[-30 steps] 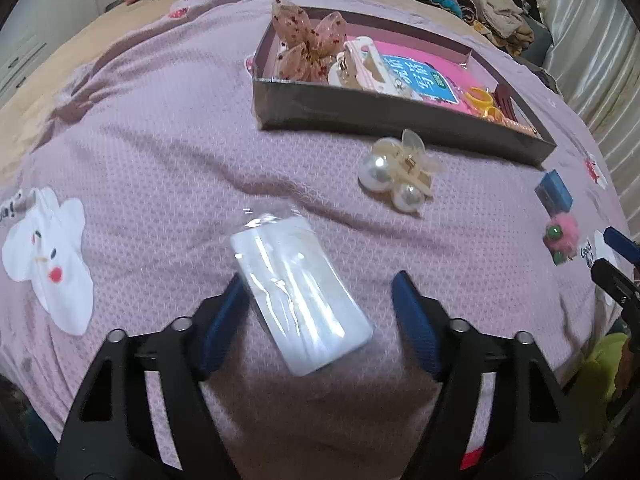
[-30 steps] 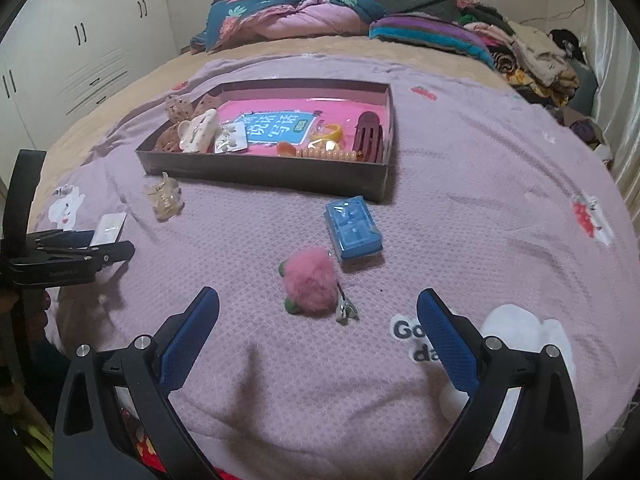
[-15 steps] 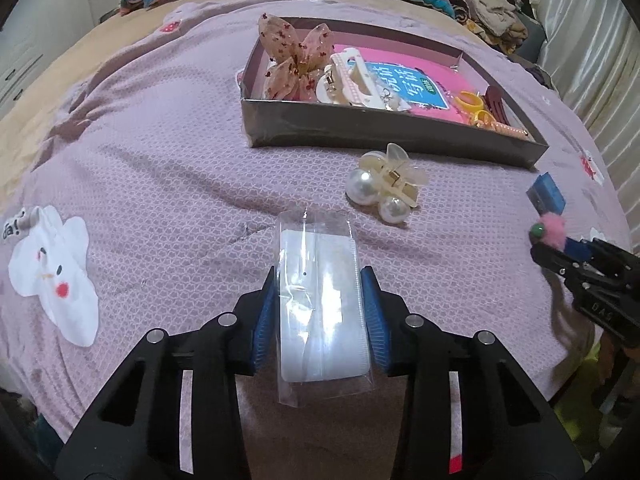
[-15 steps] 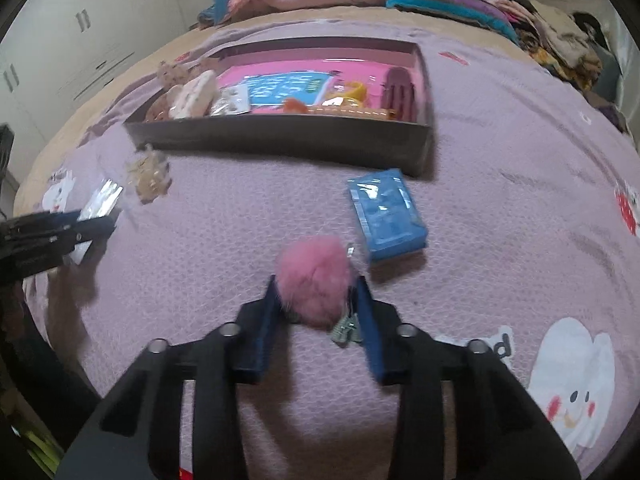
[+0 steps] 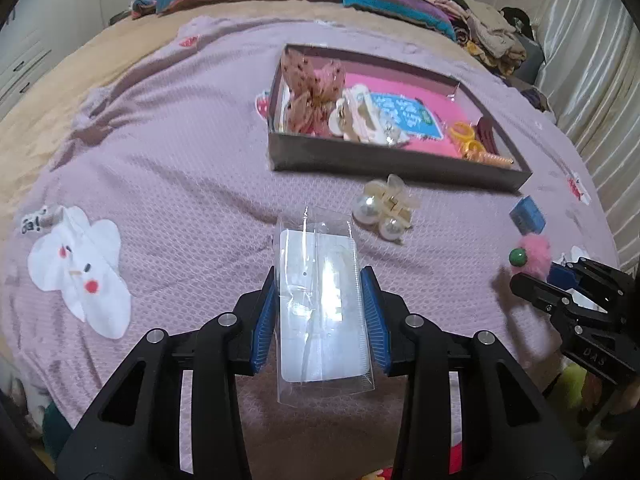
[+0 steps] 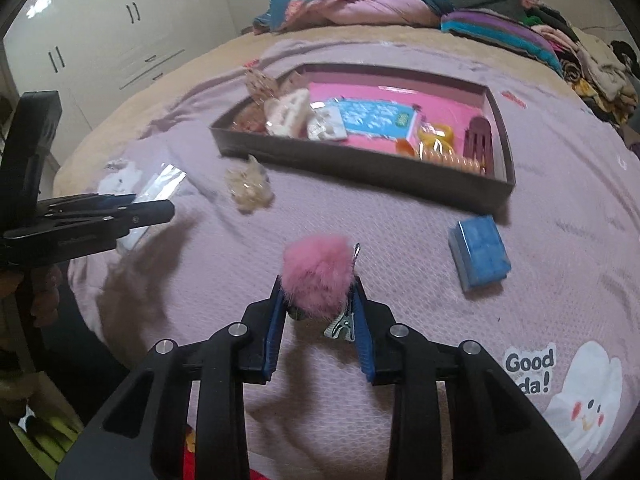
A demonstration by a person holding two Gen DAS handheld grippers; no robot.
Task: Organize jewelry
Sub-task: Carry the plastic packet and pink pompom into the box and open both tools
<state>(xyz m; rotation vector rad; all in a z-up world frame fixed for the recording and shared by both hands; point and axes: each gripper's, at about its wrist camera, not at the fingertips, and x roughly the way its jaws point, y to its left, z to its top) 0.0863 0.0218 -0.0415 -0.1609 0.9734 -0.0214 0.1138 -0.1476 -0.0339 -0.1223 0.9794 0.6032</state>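
Note:
My left gripper (image 5: 320, 286) is shut on a clear plastic packet with a white card (image 5: 322, 308), held above the lilac bedspread. My right gripper (image 6: 318, 292) is shut on a pink pom-pom hair clip (image 6: 318, 276), lifted off the bed; it also shows in the left wrist view (image 5: 534, 258). The dark tray (image 5: 384, 162) holds a bow, a cream claw clip, a blue card and yellow and orange pieces. A pearl claw clip (image 5: 386, 208) lies in front of the tray. A small blue box (image 6: 478, 252) lies right of the pom-pom.
Folded blankets and clothes (image 6: 500, 28) are piled at the bed's far end. White wardrobes (image 6: 100, 40) stand at left. The bedspread carries white cartoon patches (image 5: 82, 272). The bed's near edge lies just under both grippers.
Both grippers went from open to shut, the left on the packet and the right on the pom-pom clip. Since half a second ago both have lifted their loads off the bed.

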